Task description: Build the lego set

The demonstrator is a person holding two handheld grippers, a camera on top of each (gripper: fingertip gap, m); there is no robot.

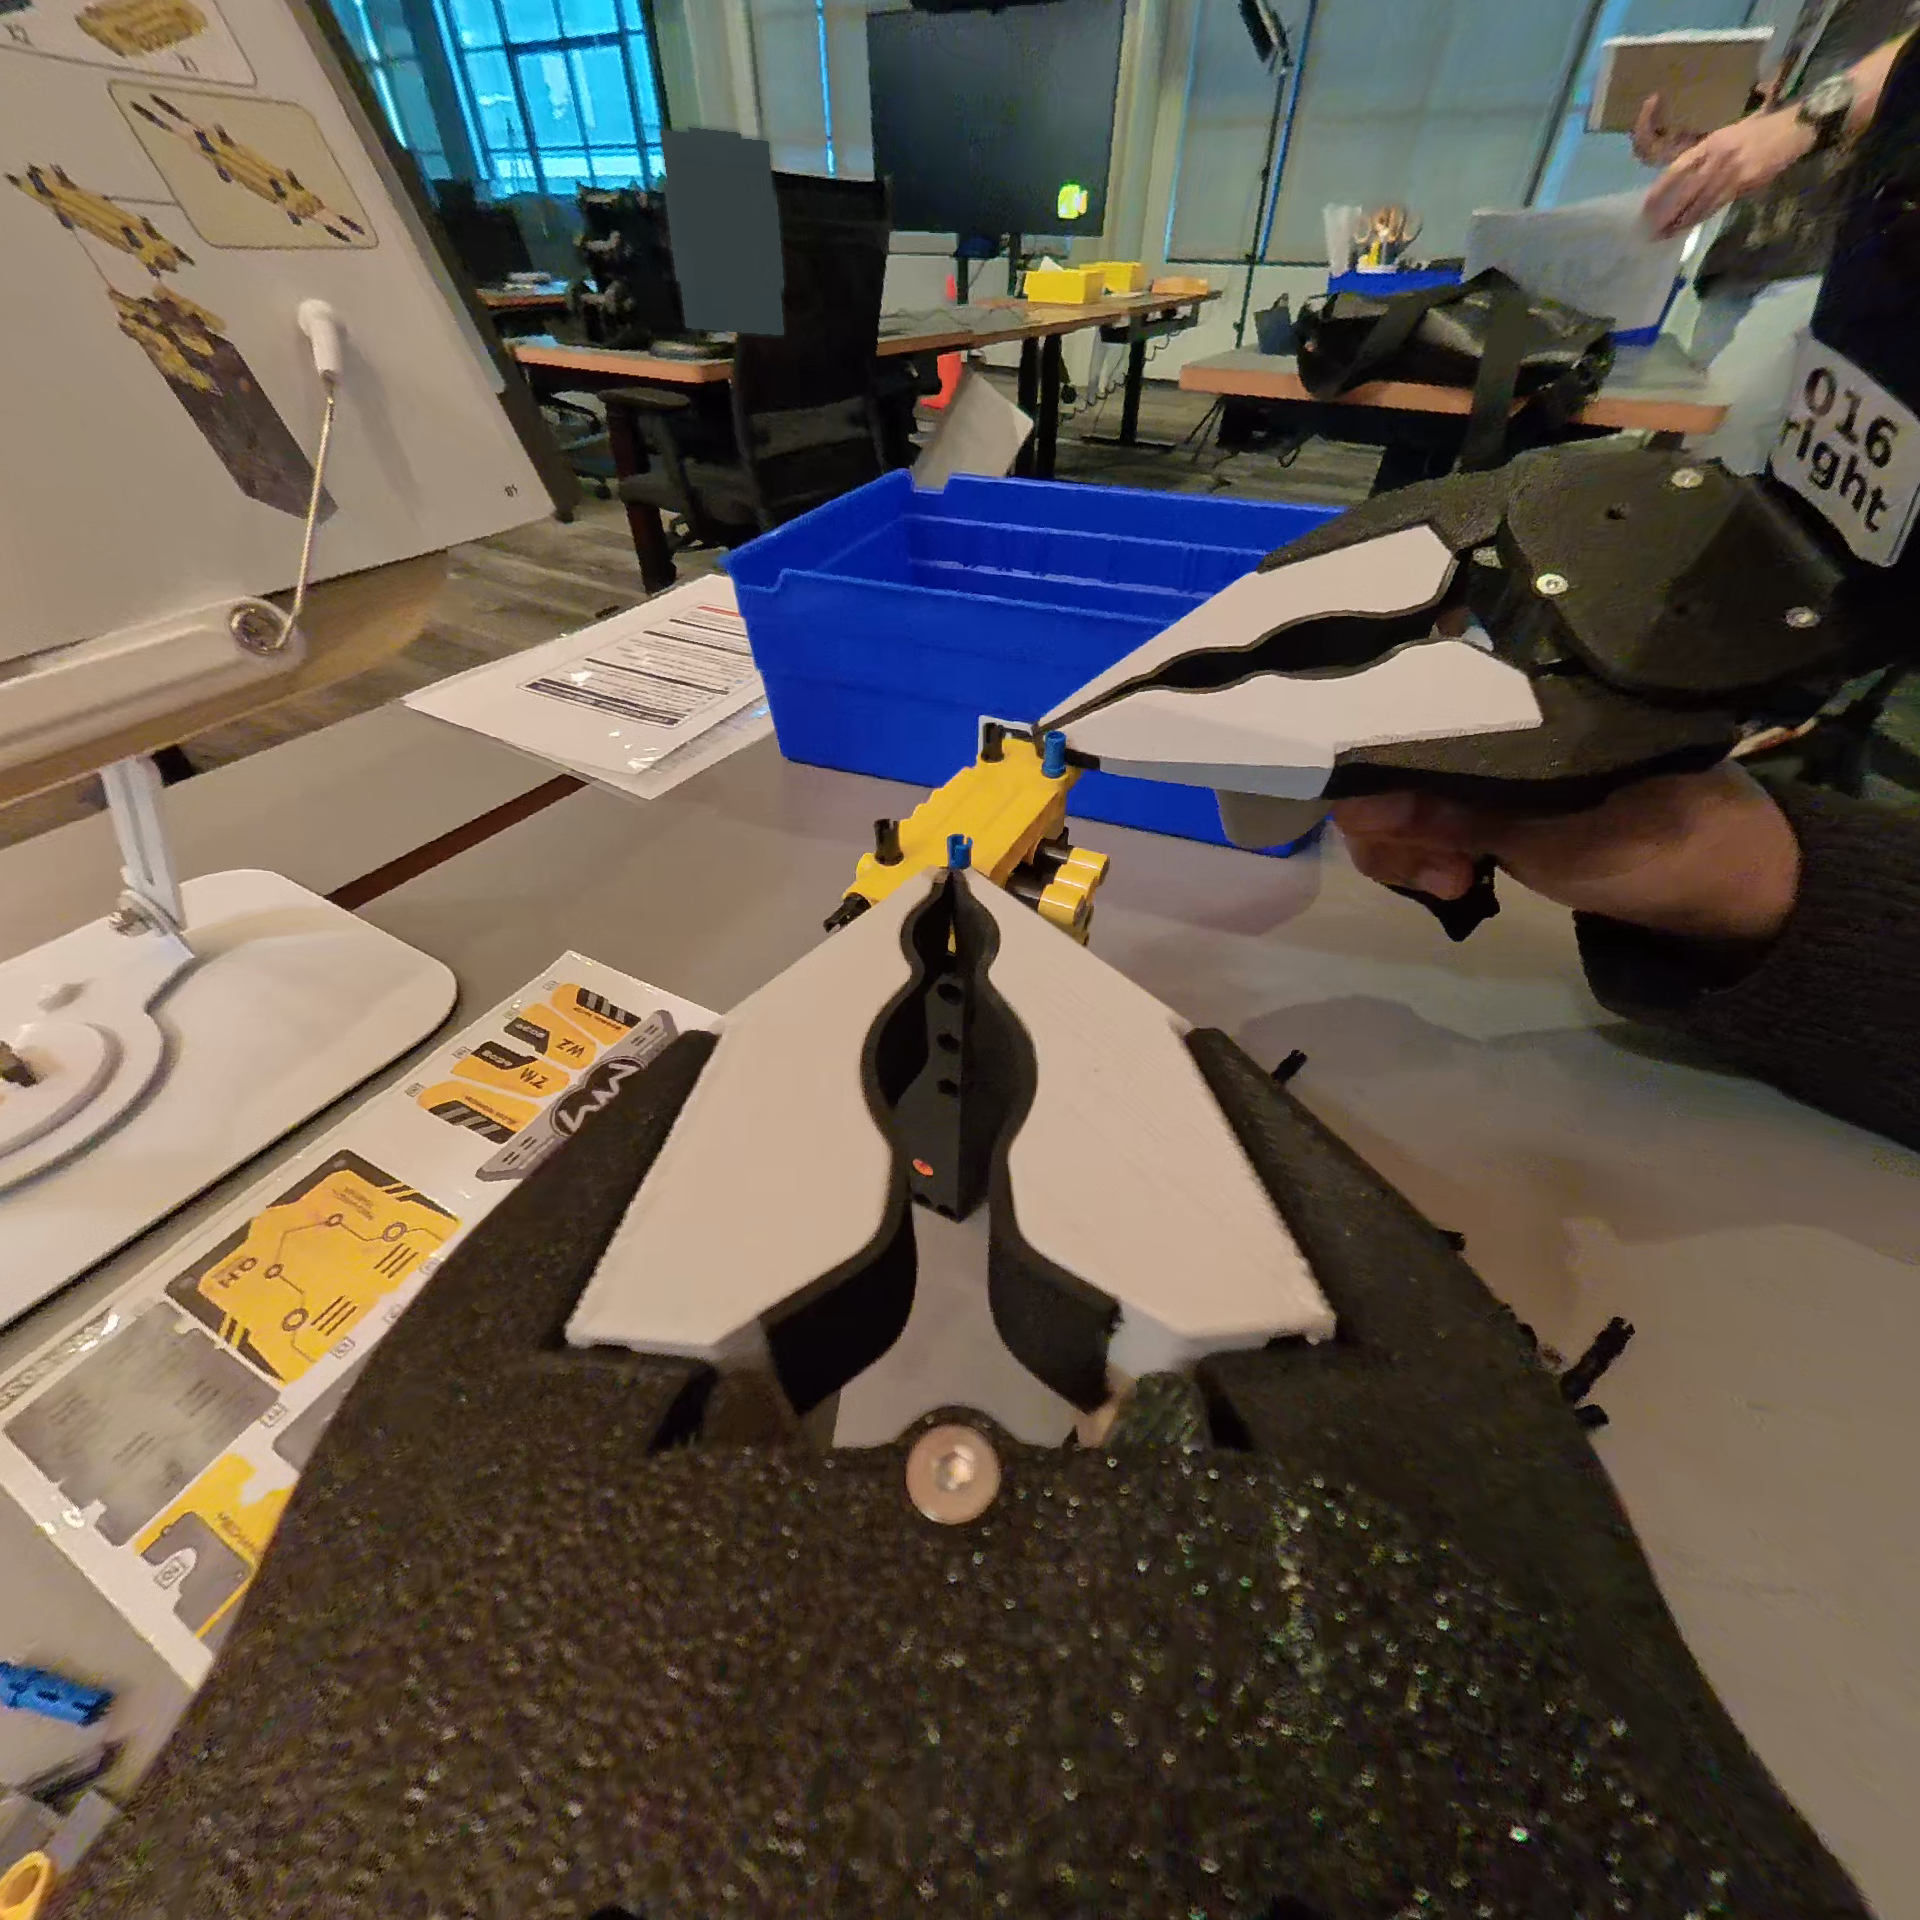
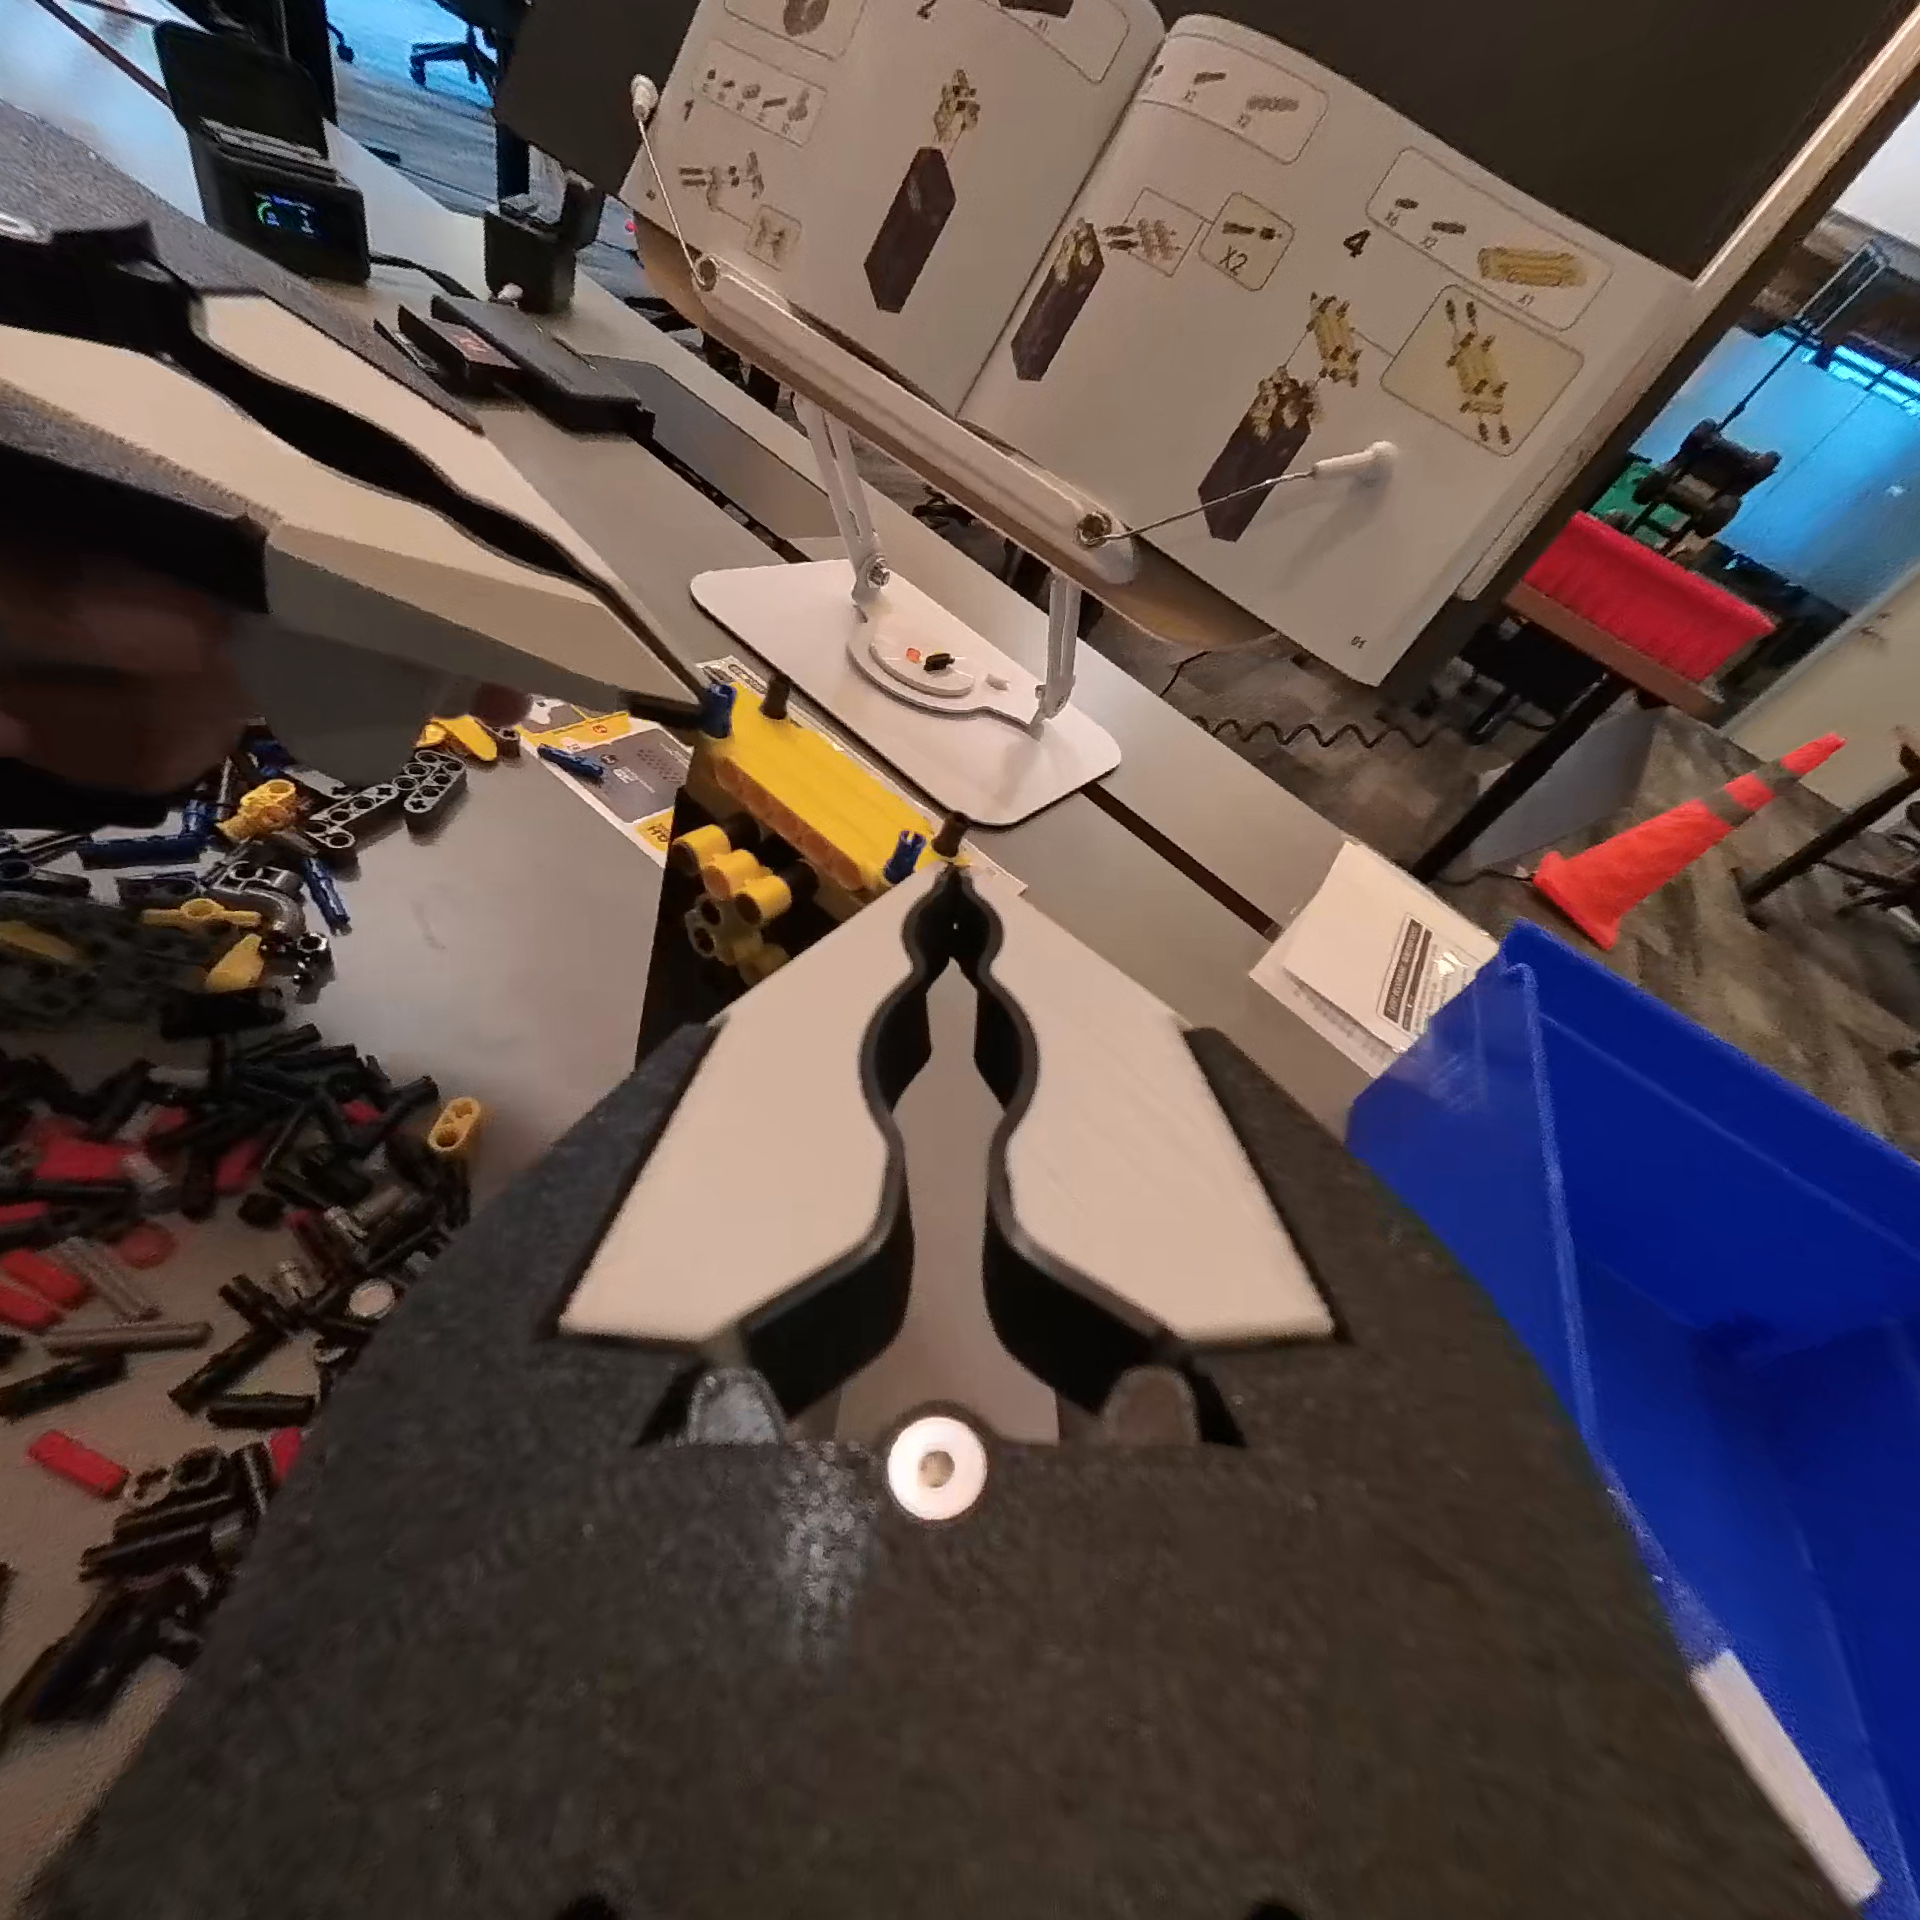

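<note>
Both tools meet at the yellow brick assembly [image 1: 971,831] on the grey table [image 1: 1351,1091], just in front of the blue bin [image 1: 935,623]. The left tool [image 1: 953,883] is clamped on the black block under the assembly. The right tool [image 1: 1049,727] is pinched shut at the assembly's far end, on what I can't tell.

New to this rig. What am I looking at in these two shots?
No robot: a person holds two pincer-like grippers, each with a camera looking along its fingers. One picture is from the left gripper, the other from the right gripper. Both are shut, tips at the pins on a yellow brick piece atop a black block; whether either pinches a pin is unclear. On the table: a blue bin, a sticker sheet, loose bricks, and an instruction booklet on a stand.
</note>
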